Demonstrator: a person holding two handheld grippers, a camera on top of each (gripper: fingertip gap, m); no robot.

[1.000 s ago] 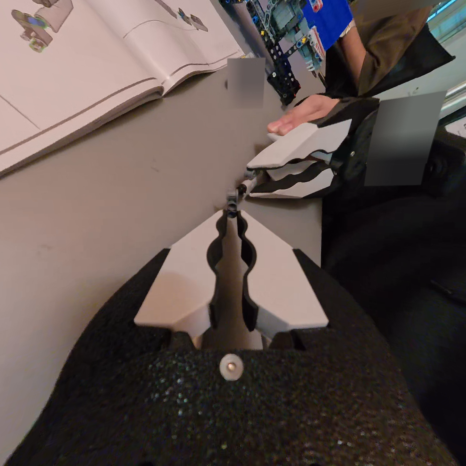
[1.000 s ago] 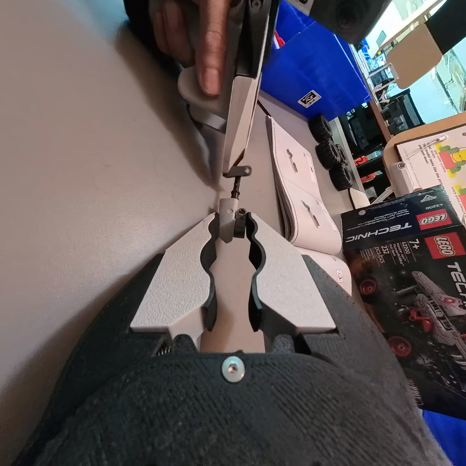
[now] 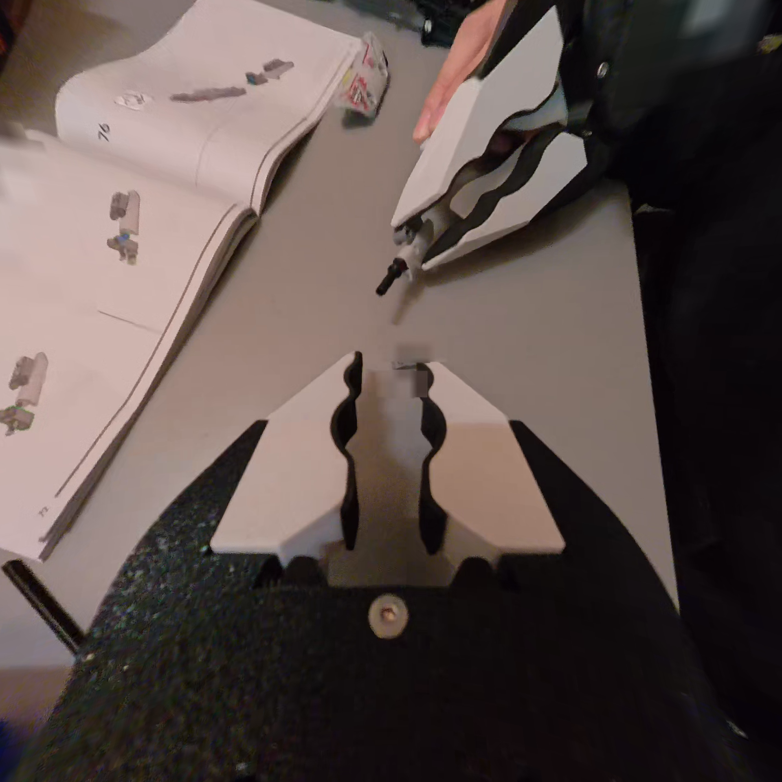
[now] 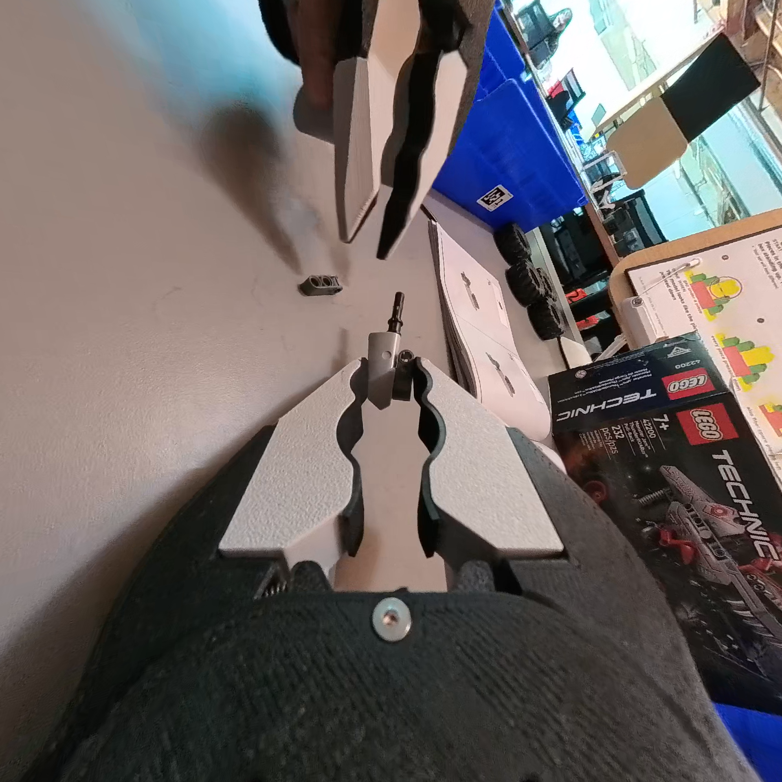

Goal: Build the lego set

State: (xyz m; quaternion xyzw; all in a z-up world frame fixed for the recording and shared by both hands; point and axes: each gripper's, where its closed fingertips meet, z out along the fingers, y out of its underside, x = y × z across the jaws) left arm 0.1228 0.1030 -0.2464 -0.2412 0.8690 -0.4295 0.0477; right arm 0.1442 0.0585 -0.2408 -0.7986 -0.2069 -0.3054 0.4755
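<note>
An open instruction booklet (image 3: pixel 139 237) flanks your work; a small dark connector (image 4: pixel 320 284) lies loose on the table (image 4: pixel 106 338); your right gripper (image 4: pixel 387 366) clamps the grey pin assembly (image 4: pixel 383 364); your left gripper (image 3: pixel 391 364) hangs parted, empty.

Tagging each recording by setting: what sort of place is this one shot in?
Probably a workshop or lab room set up for toy building: a grey table with an open instruction booklet, a boxed construction set, blue storage bins and spare black tyres.

Matt table (image 4: pixel 127 338), paper booklet (image 3: pixel 148 211)
</note>
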